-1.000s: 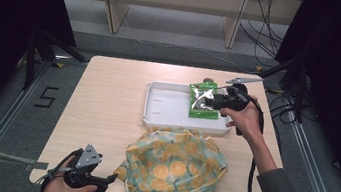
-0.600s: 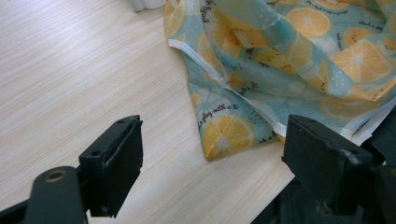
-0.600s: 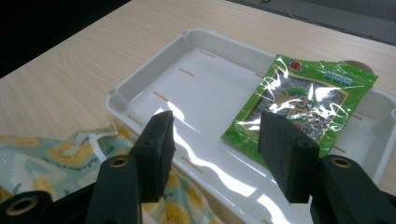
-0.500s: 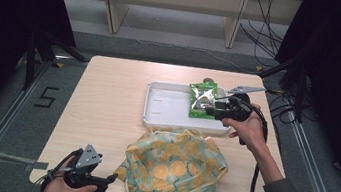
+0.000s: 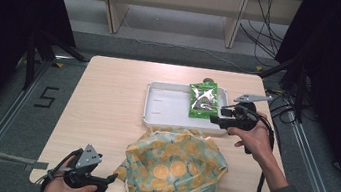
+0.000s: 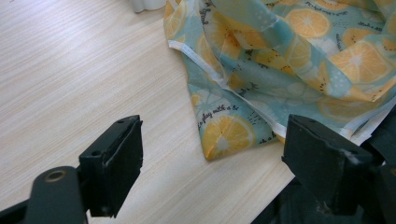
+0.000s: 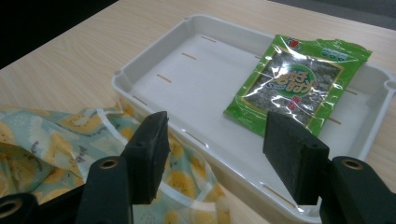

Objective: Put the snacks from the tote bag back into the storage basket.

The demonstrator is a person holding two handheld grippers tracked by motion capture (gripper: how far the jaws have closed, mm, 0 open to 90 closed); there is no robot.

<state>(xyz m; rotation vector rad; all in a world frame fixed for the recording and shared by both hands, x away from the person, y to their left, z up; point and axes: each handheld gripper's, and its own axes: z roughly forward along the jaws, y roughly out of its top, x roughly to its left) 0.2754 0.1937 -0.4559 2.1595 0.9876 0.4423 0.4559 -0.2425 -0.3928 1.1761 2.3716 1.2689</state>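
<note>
Fingers of the right gripper (image 7: 215, 154) stand apart and empty just beside the shallow white plastic tray (image 5: 169, 111), where a green crinkly snack packet (image 5: 203, 99) lies. Left gripper (image 6: 210, 163) fingers, also apart, flank a corner of the orange-printed teal cloth bag (image 5: 173, 167) near the tray on the pale wooden bench (image 5: 107, 97).

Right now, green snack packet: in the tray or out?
In. The green snack packet lies flat on the floor of the white tray, at one end, with the right gripper open and short of it.
</note>
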